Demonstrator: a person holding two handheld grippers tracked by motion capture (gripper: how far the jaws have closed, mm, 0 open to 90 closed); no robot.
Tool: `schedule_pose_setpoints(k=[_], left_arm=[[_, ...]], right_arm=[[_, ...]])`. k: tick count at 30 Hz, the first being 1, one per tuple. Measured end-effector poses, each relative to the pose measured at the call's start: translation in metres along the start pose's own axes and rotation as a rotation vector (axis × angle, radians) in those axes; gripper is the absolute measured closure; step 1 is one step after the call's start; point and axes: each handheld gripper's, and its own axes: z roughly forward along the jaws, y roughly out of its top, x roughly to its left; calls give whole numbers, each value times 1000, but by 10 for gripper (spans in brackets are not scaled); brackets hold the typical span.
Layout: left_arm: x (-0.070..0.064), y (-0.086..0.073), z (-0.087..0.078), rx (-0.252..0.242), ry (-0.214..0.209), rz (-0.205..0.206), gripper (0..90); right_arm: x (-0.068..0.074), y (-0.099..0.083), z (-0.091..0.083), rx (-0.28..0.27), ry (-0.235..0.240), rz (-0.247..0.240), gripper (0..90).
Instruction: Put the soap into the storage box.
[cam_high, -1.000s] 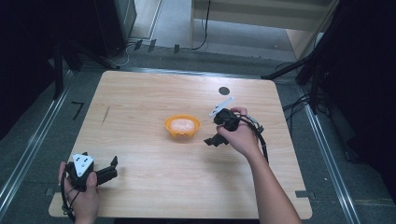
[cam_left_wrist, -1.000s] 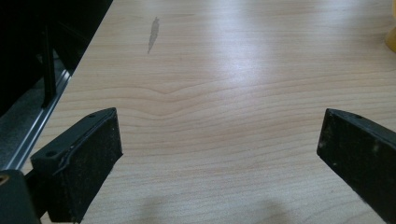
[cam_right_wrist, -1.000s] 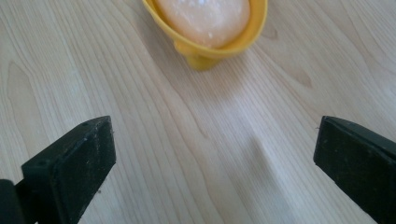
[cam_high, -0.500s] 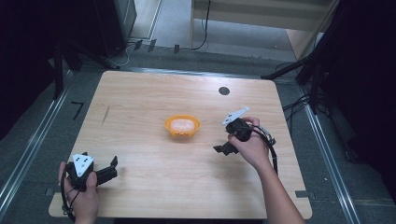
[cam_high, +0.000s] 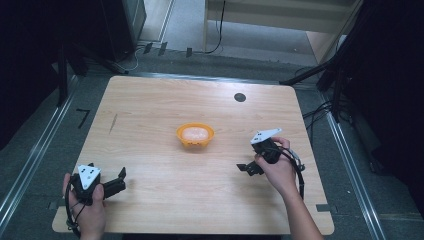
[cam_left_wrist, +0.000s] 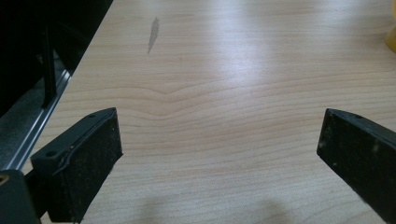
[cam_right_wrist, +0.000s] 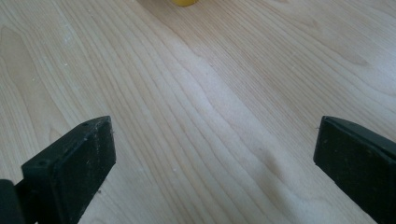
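Both grippers wide open, hands low.
Left black two-jaw gripper (cam_high: 119, 181) sits at seven o'clock; right black two-jaw gripper (cam_high: 246, 168) at four o'clock.

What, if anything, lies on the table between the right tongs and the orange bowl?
Nothing visible: bare wooden table separates the open right tongs from the orange bowl, seen in both the high and right gripper views.

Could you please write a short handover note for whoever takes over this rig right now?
Left claw: open, holding nothing, low at the near left corner of the table.
Right claw: open, holding nothing, to the right of the orange bowl and apart from it.
Bowl: mid-table, upright, with a pale item inside.
Done: the item sits in the bowl.
Left: probably nothing for the item; what follows cannot be told.
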Motion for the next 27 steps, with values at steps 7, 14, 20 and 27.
schedule_pose_setpoints(k=[7, 14, 20, 27], left_arm=[[0, 0, 0, 1, -1, 2, 2], [0, 0, 0, 0, -1, 2, 2], [-1, 0, 0, 0, -2, 4, 2], [-1, 0, 0, 1, 2, 9, 2]], right_arm=[[0, -18, -7, -19, -7, 23, 0], [-2, -35, -17, -54, -32, 59, 0], [-4, -53, -23, -69, -43, 80, 0], [-5, -74, -30, -95, -60, 101, 0]])
